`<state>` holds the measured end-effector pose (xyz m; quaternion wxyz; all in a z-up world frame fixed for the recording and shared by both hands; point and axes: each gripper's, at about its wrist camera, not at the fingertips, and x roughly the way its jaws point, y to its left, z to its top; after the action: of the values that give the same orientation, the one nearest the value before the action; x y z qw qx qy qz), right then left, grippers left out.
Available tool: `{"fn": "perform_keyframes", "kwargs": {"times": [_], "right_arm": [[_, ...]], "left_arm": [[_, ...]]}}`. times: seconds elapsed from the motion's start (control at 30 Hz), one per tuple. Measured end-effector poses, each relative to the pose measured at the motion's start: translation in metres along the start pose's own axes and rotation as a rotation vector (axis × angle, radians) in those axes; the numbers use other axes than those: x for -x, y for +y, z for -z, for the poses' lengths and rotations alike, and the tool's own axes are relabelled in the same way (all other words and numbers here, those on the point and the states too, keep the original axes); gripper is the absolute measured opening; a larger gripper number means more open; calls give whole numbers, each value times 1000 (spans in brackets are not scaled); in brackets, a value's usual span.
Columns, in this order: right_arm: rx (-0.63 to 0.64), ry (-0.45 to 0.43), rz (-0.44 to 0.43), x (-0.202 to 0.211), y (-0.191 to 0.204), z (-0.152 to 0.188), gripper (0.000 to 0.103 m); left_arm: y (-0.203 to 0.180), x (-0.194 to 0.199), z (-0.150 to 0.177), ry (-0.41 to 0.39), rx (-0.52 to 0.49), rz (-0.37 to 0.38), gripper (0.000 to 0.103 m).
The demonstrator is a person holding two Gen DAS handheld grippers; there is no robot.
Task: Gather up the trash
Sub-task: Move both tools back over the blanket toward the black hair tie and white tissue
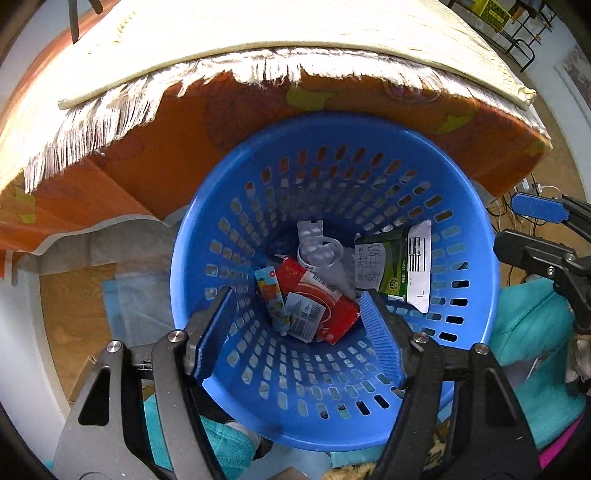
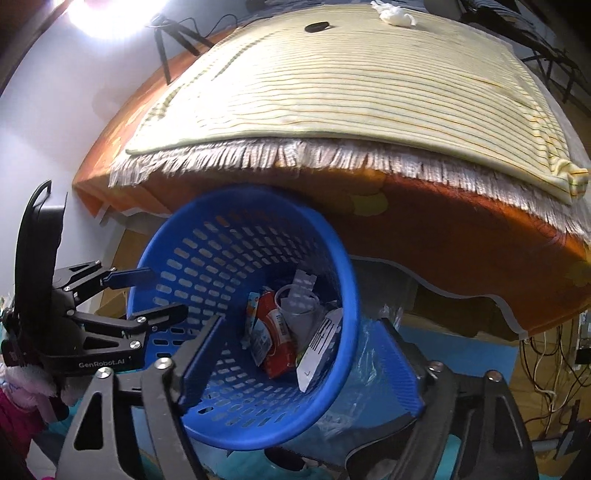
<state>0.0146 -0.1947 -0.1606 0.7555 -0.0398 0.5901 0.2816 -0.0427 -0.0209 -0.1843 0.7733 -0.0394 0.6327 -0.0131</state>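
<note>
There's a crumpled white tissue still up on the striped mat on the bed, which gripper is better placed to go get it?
Probably the right gripper: open and empty, and its view shows the tissue on the striped mat. The left gripper, also open, looks into the blue basket.

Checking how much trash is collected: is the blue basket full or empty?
Neither: the basket holds a few items at its bottom, a red packet and green carton among them.

Bed (image 2: 424,236) with orange patterned sheet. Pale striped blanket (image 2: 332,85) with fringed edge spread flat on top, fringe hanging over near side. On blanket's far end: small black round thing (image 2: 317,27) and white crumpled tissue (image 2: 394,15), apart from each other. Floor (image 1: 70,295) wooden beside bed; blue basket (image 1: 332,354) close against bed's side, trash inside.
</note>
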Motion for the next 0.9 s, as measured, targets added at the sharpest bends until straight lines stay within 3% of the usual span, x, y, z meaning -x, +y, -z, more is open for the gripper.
{"fn": "perform_keyframes", "kwargs": {"times": [0.43, 0.9], "right_arm": [[-16, -4, 40, 1, -6, -6, 90], [-15, -76, 96, 26, -16, -28, 94]], "left_arm": [[2, 10, -8, -17, 30, 16, 72], [5, 35, -33, -64, 83, 64, 72]]}}
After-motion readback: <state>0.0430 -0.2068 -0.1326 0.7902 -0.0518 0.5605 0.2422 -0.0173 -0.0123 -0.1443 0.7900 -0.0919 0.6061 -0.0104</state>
